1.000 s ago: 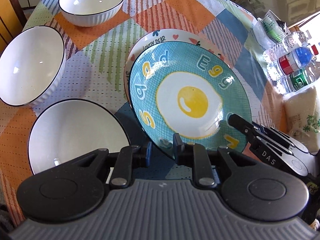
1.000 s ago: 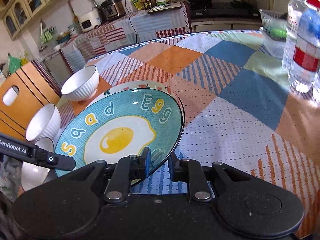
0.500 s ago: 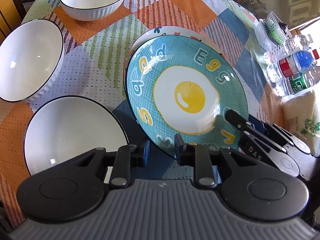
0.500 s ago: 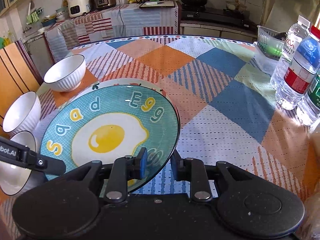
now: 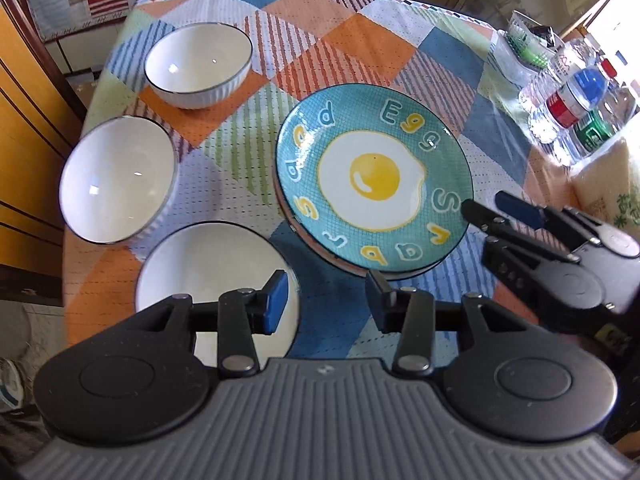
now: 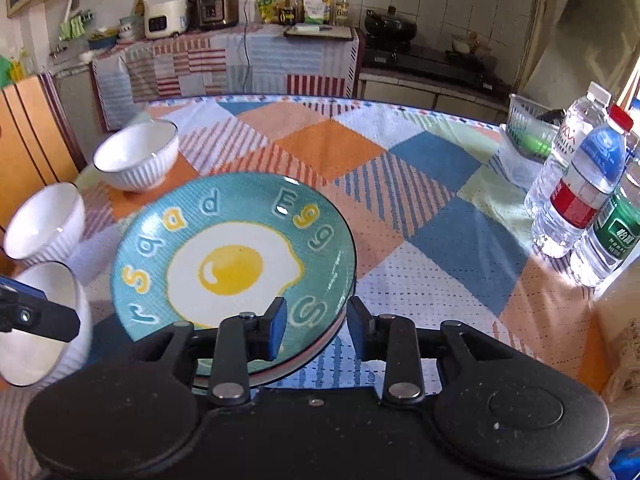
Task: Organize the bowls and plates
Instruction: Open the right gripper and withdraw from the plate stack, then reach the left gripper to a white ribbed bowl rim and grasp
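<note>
The teal fried-egg plate (image 5: 374, 188) (image 6: 236, 256) lies flat on a second plate, whose pink-white rim (image 5: 298, 226) (image 6: 334, 330) shows beneath it. Three white ribbed bowls stand to its left: far (image 5: 198, 64) (image 6: 136, 156), middle (image 5: 116, 178) (image 6: 44, 228), near (image 5: 200, 276) (image 6: 40, 320). My left gripper (image 5: 326, 300) (image 6: 40, 316) hovers above the plate's near edge, jaws opening, nothing between them. My right gripper (image 6: 316, 320) (image 5: 486, 204) hangs over the plate's right rim, jaws opening. Its pads stand clear of the rim.
Water bottles (image 5: 572, 100) (image 6: 580, 196) and a small plastic basket (image 6: 528, 128) stand at the table's right side beside a pale bag (image 5: 612, 188). Orange wooden furniture (image 5: 24, 120) borders the left edge. A kitchen counter (image 6: 240, 56) runs behind the patchwork tablecloth (image 6: 420, 208).
The egg plate, tilted and gripped by both grippers earlier, now lies flat on the lower plate. Both grippers let go, opened, and drew up and back.
</note>
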`<state>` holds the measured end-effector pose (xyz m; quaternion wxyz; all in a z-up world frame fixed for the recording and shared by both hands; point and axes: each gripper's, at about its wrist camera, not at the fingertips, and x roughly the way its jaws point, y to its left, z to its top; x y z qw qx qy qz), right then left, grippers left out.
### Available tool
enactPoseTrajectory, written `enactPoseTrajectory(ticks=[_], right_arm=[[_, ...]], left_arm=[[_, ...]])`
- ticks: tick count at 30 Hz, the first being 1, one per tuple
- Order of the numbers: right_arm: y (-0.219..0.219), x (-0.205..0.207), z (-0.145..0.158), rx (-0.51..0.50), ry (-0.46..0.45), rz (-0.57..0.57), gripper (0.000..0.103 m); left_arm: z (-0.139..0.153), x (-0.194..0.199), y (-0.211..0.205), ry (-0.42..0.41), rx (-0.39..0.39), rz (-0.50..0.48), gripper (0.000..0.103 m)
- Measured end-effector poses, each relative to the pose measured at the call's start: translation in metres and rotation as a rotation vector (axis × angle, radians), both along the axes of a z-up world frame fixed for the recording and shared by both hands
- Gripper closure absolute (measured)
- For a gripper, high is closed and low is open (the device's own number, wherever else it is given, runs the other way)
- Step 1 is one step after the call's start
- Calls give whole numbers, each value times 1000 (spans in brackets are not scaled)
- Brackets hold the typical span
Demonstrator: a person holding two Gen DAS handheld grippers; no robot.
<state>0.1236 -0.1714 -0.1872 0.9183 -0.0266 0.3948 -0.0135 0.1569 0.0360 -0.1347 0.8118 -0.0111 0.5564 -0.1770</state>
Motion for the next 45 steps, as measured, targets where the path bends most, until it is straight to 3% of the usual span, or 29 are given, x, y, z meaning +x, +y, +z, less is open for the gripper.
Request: enactPoseTrajectory(ticks=[6,11,19,24,31,33,45], right_arm=[[11,-25,37,84,-65,86,58],[30,-42,58,84,-97,186,53],[64,-57,69,64,-122,349,39],[87,-63,62,56,-120,437,33],[112,-64,35,44,-50,527,25],[118,-65,26,33,-35,542,14],[144,-58,-11,5,33,588,12]], left_arm=[[36,-12,20,-71,95,-52,53],[59,-18,39,-109,144,-73,47],[59,-23,58,-80,172,-106,39],[44,-22,67,-49,206,-106,36],[20,-15,74,-8,238,-103,30],[14,-13,75,2,248,-113,27],[-13,3,73,67,261,-124,25]])
